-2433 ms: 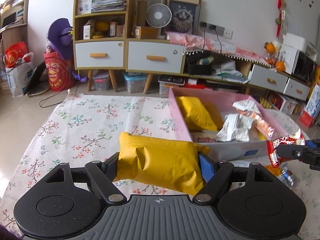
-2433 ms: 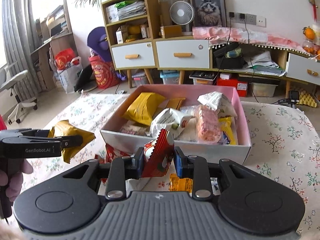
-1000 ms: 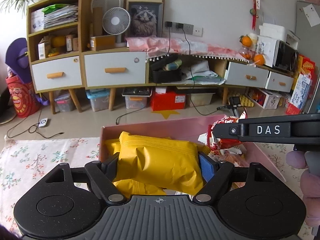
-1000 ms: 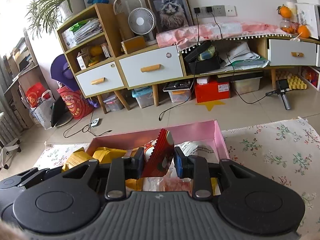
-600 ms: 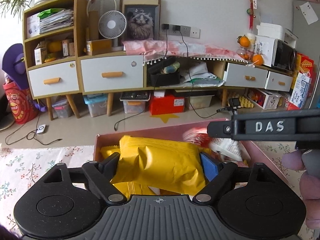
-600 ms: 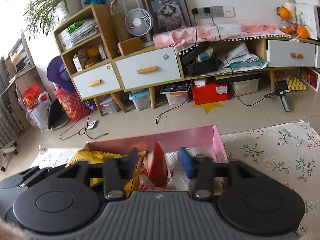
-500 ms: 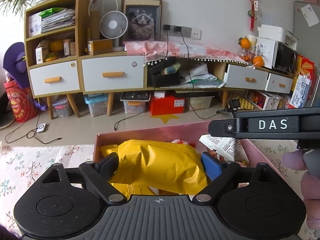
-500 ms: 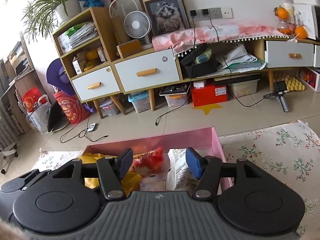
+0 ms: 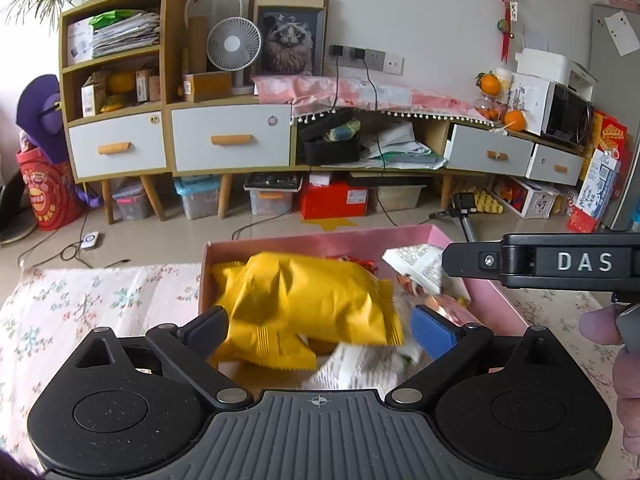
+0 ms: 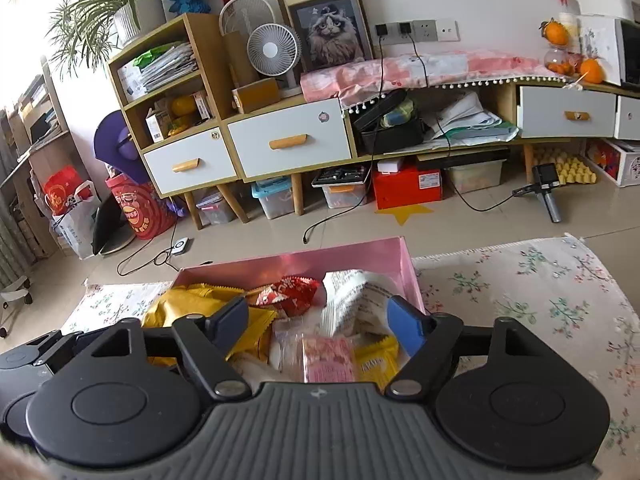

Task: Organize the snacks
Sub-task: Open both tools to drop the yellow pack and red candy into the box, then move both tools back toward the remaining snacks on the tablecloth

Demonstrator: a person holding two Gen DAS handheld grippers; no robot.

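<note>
The crinkled yellow foil snack bag (image 9: 312, 300) lies in the pink cardboard box (image 9: 320, 236), between the just-widened jaws of the left claw (image 9: 320, 328), released. The small red foil packet (image 10: 290, 292) rests among the box's other snacks, beyond the right claw (image 10: 316, 322), likewise spread wide and empty. The box sits on a floral-clothed worktop (image 10: 540, 300).

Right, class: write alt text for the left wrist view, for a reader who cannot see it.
Open left tongs hang over a pink box of snacks, a yellow bag lying loose between the fingers on the pile. The right tongs reach in from the right, above a flowered cloth.
</note>
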